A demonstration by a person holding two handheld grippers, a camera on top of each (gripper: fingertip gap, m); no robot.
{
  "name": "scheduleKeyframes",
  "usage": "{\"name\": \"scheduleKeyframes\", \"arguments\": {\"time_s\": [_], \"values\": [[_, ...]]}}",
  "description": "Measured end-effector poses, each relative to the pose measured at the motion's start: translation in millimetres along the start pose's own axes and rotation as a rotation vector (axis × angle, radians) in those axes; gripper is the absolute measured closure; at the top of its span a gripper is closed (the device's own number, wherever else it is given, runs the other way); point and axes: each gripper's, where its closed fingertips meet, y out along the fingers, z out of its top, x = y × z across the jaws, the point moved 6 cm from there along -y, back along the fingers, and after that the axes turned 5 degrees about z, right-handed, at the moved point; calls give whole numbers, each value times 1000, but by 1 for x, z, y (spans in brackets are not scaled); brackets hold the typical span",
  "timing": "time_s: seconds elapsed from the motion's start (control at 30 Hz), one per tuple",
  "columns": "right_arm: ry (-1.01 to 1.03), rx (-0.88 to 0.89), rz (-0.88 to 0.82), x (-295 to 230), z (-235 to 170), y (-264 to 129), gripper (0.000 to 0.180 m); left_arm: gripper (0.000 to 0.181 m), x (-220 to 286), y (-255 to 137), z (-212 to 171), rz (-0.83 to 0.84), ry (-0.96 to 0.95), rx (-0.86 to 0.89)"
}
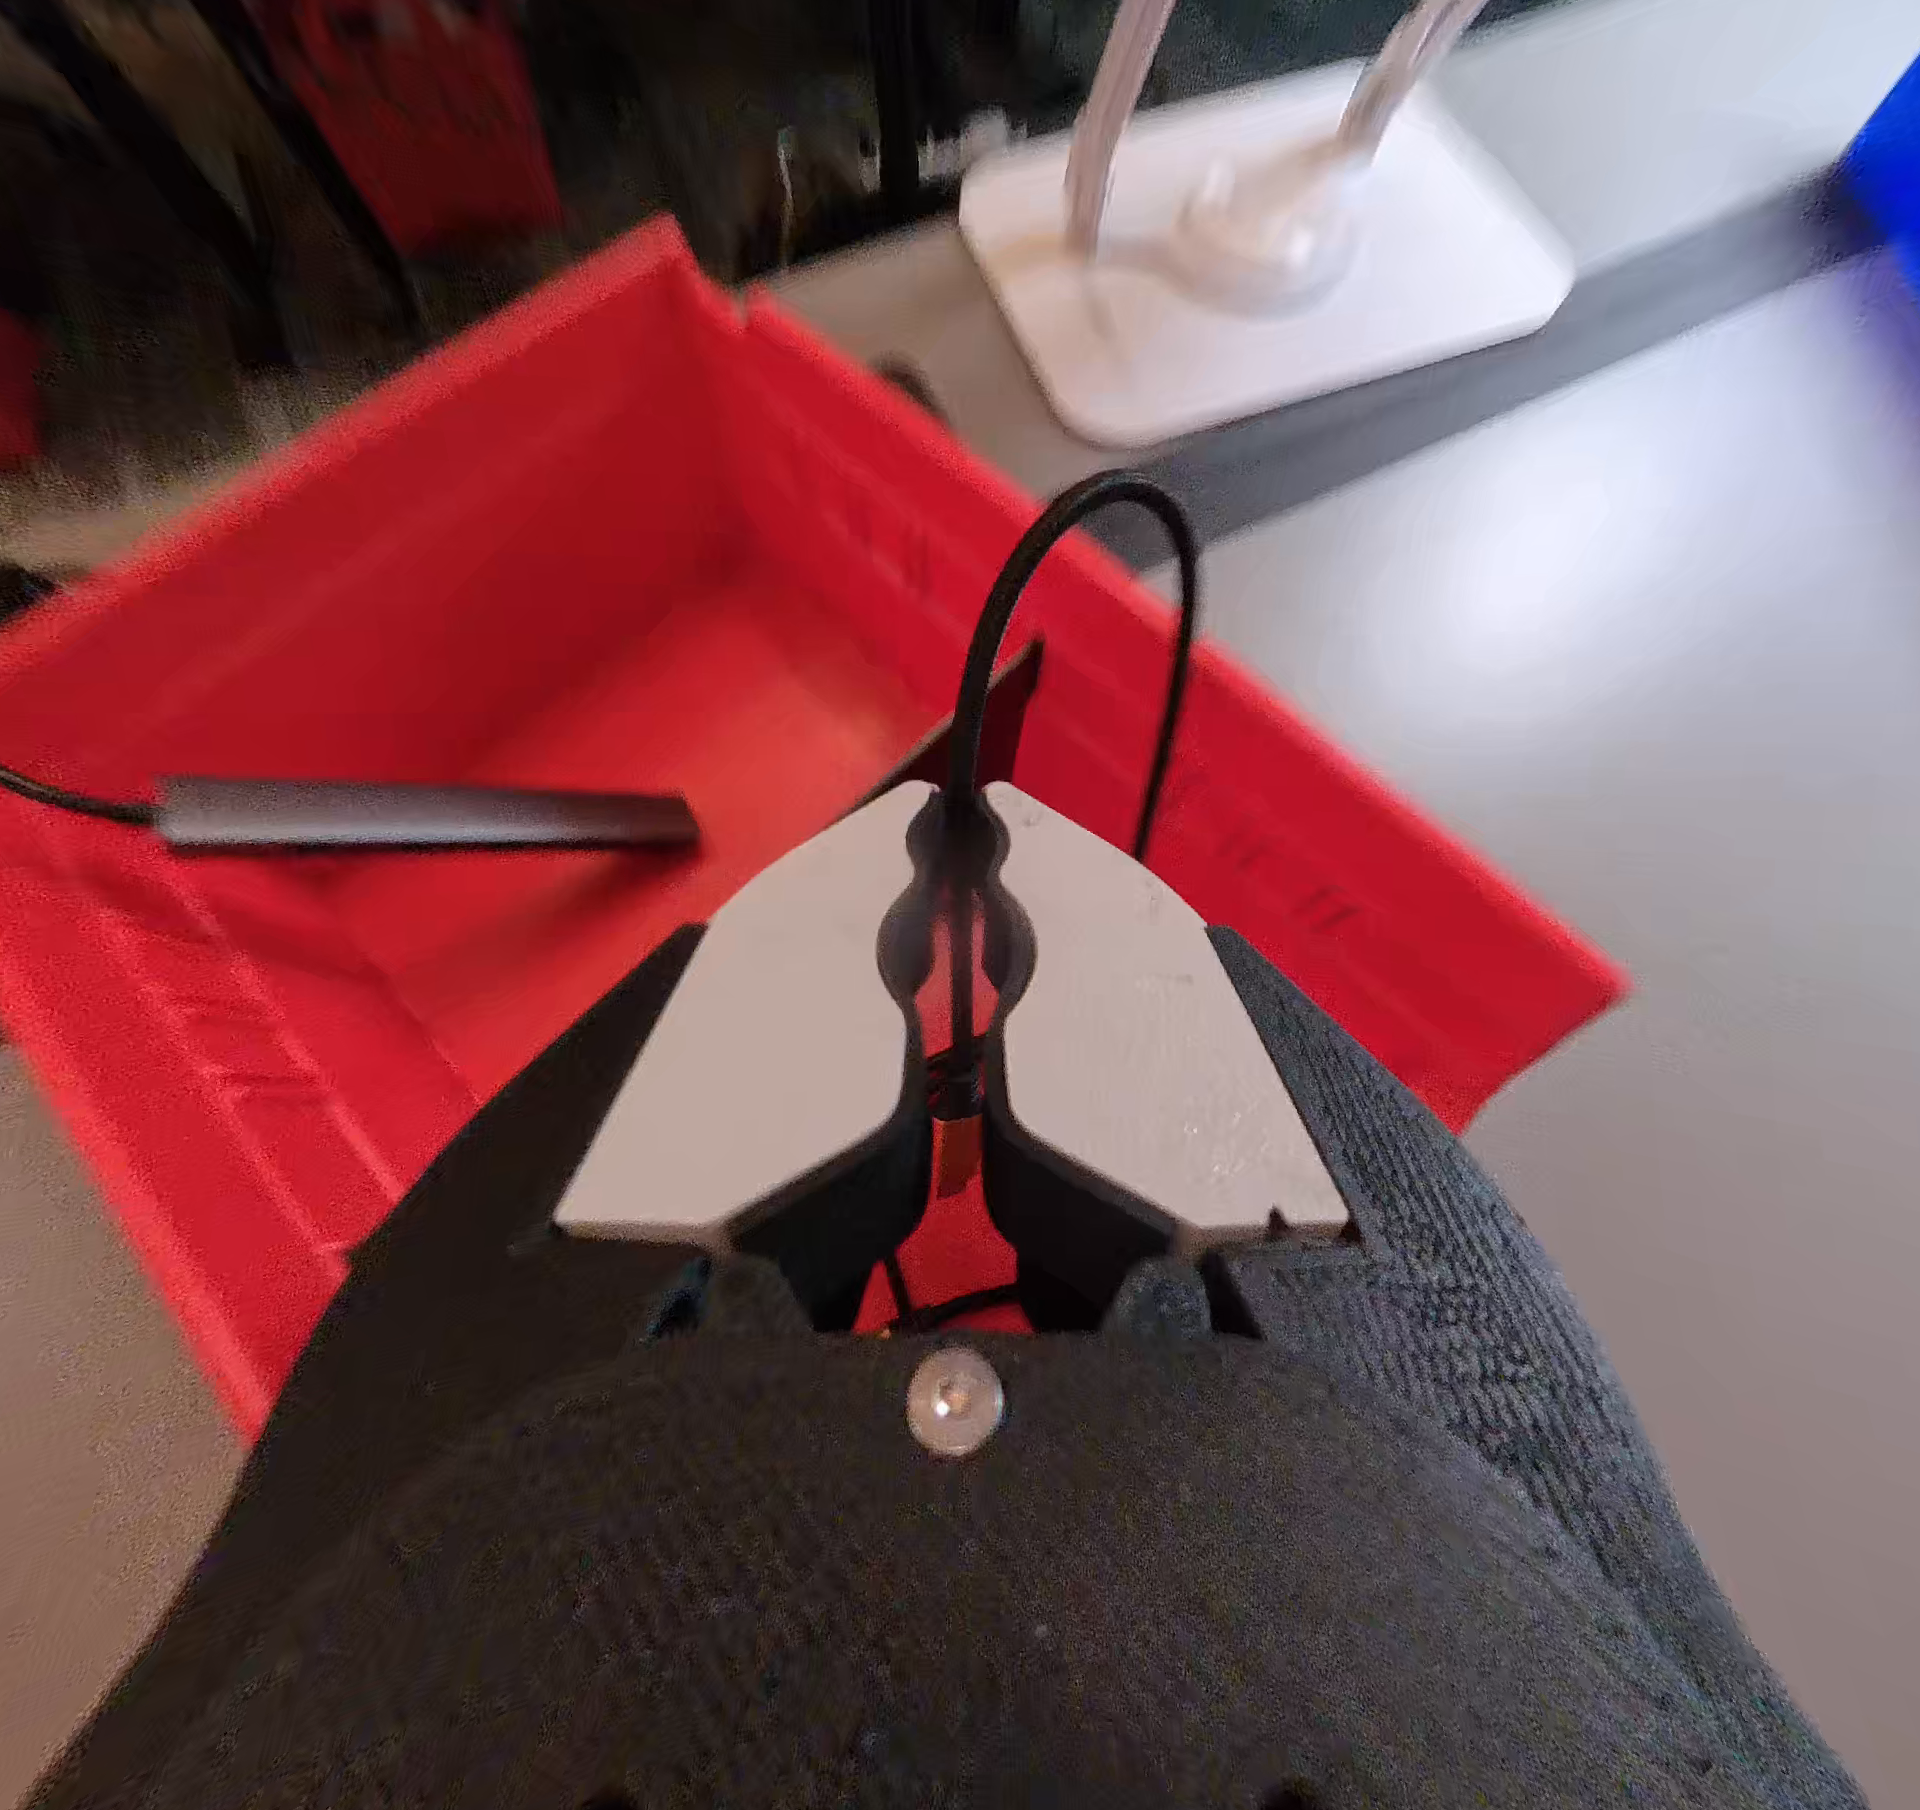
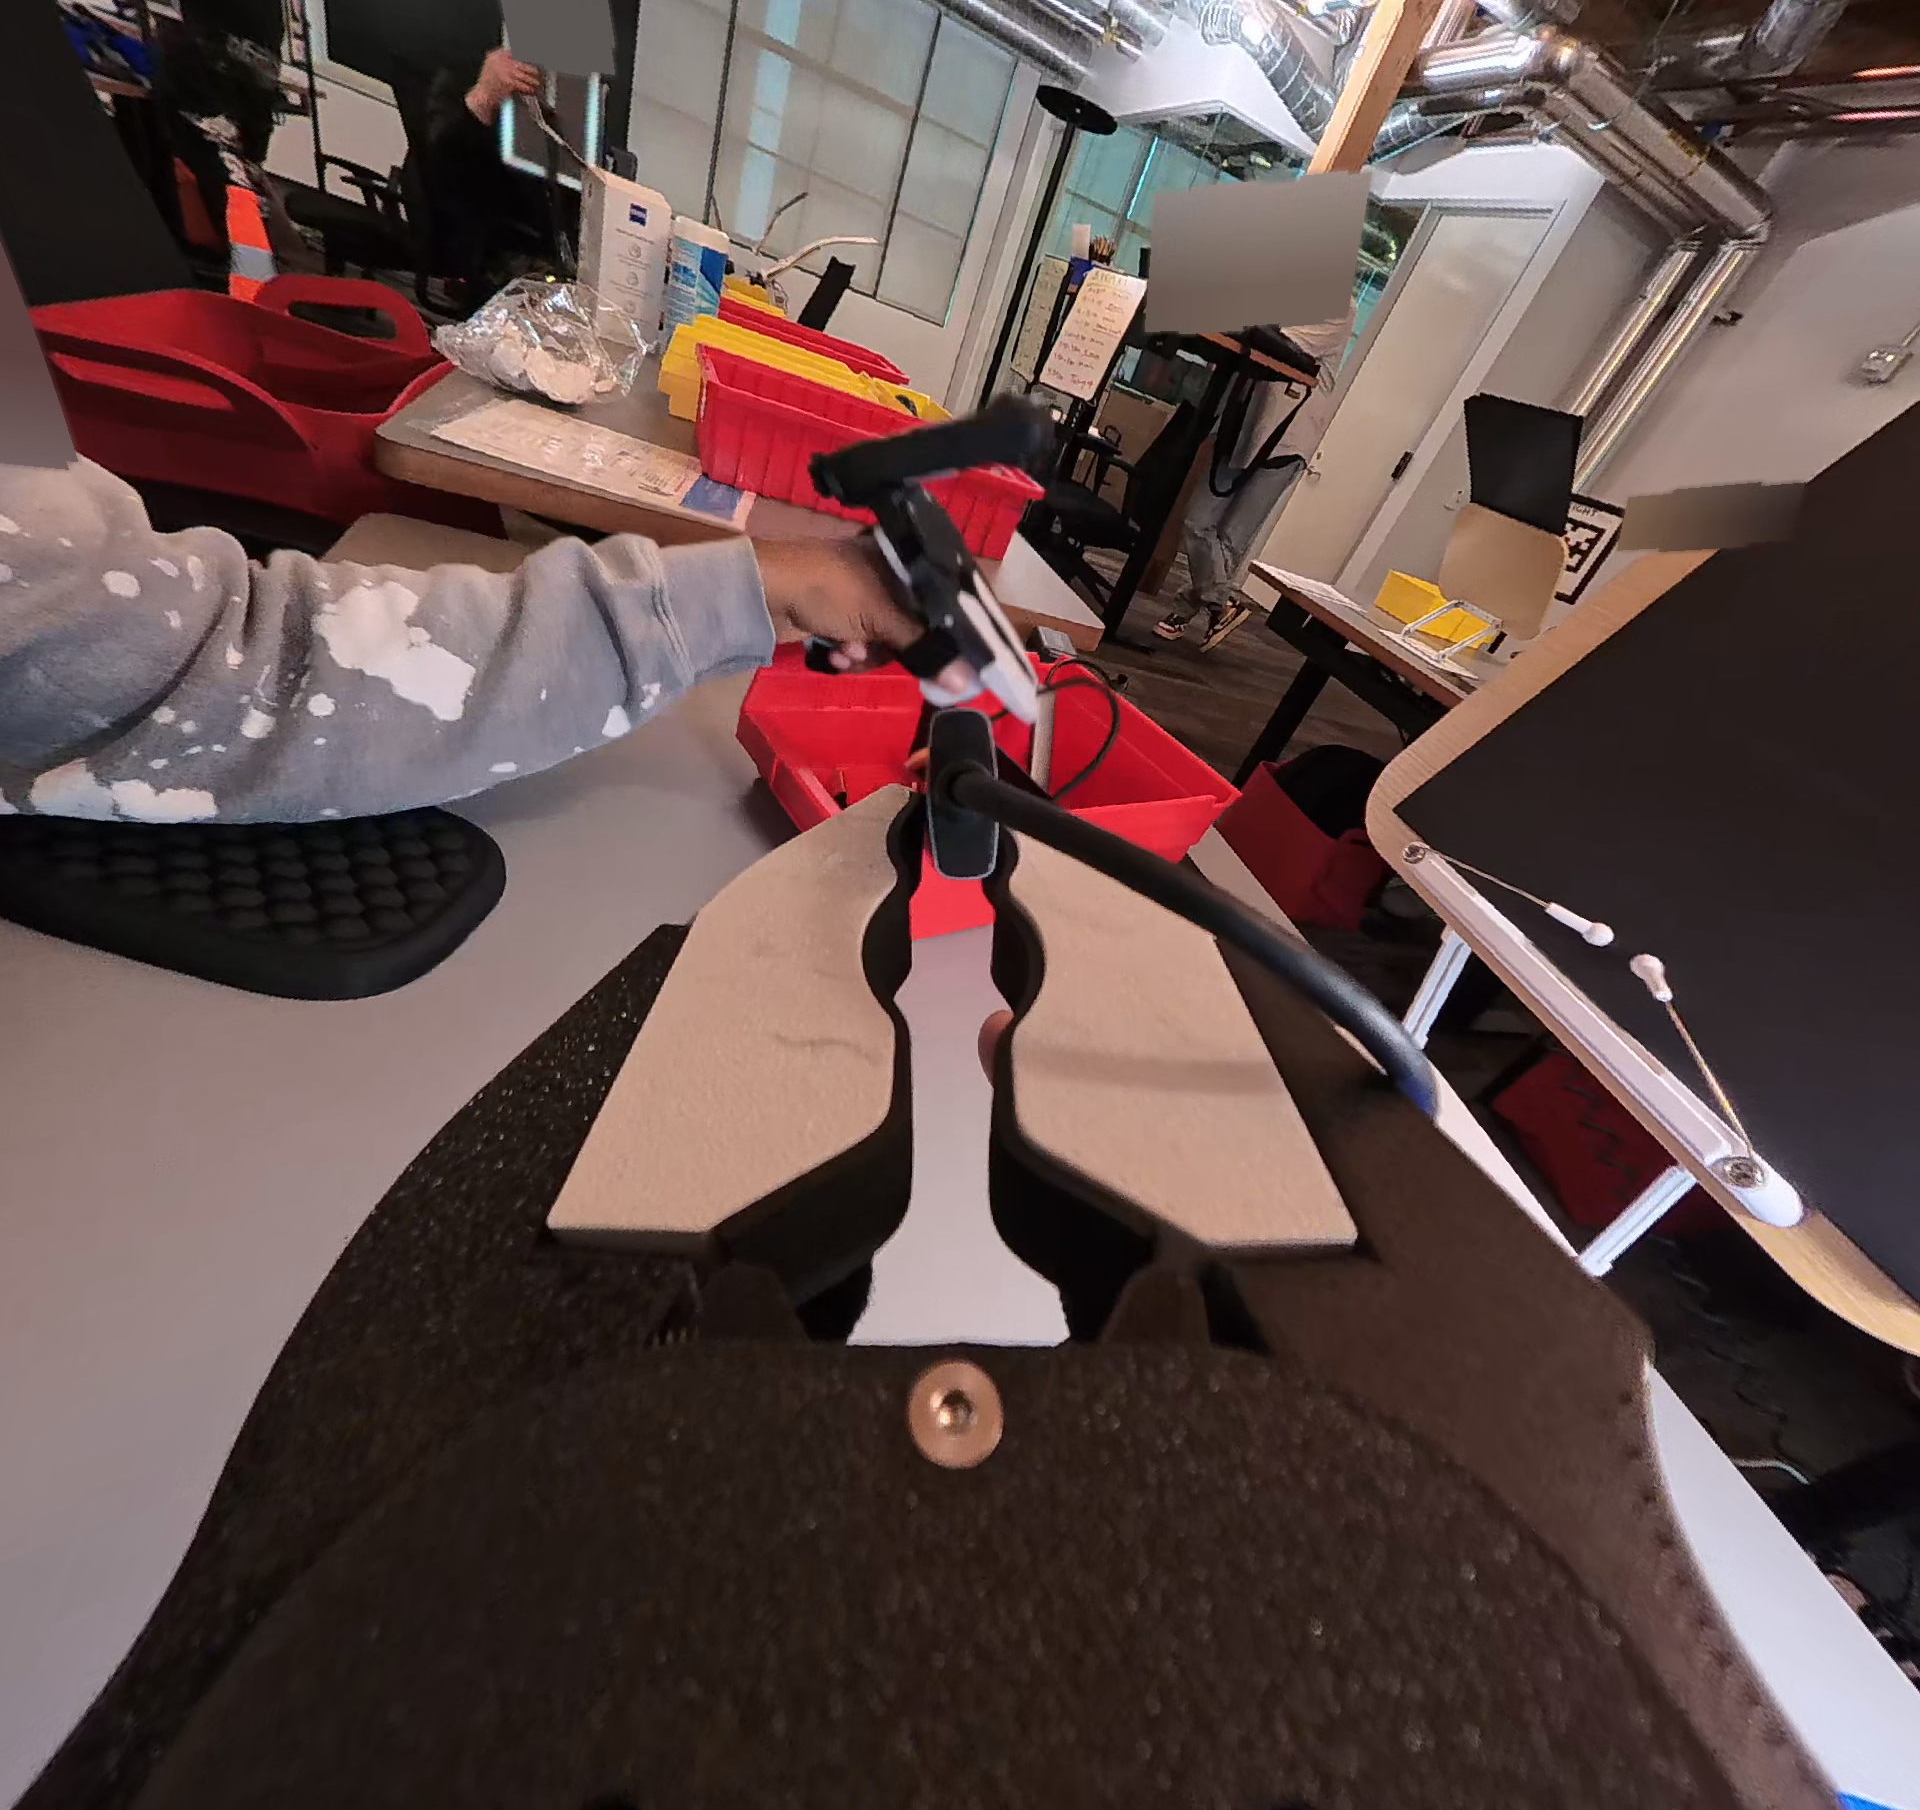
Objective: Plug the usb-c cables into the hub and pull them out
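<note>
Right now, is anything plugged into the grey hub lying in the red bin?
Cannot tell for its ports. The hub lies in the red bin with one dark lead at its left end; its ports are not visible.

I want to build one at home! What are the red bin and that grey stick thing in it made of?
The red bin looks like smooth moulded plastic: a uniform colour with stiff, thin walls. The grey hub looks like brushed metal, maybe aluminium, going by its dull, even sheen; painted plastic is possible too, since the picture is blurry.
</note>
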Motion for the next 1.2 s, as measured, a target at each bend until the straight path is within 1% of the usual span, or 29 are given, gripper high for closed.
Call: {"name": "scheduleKeyframes", "arguments": {"time_s": [0.07,0.17,0.23,0.3,0.47,0.53,0.57,0.67,0.73,0.9,1.1,1.2], "values": [[6,9,-1,1,1,-1,170,176,6,-29,23,-10,7,130],[4,8,-7,1,1,-1,170,177,24,-67,49,-77,13,281],[0,8,-12,1,3,-2,170,177,42,-84,60,-160,28,332],[-2,15,-19,2,5,-5,170,177,66,-90,65,-280,55,338],[-1,48,-50,7,11,-16,170,177,147,-80,64,-698,207,335],[-4,62,-71,9,14,-23,170,177,176,-74,64,-788,255,386],[-6,69,-82,11,16,-26,170,177,190,-72,65,-826,268,441],[-7,84,-119,17,18,-35,170,177,225,-65,63,-907,269,617],[-3,94,-138,20,19,-40,170,176,242,-53,54,-937,271,648],[-2,105,-153,22,21,-46,170,176,267,-24,28,-1020,306,593],[2,109,-159,24,21,-48,170,177,270,-18,10,-1170,320,544],[4,99,-158,24,19,-46,169,177,267,-14,11,-1180,264,565]]}}
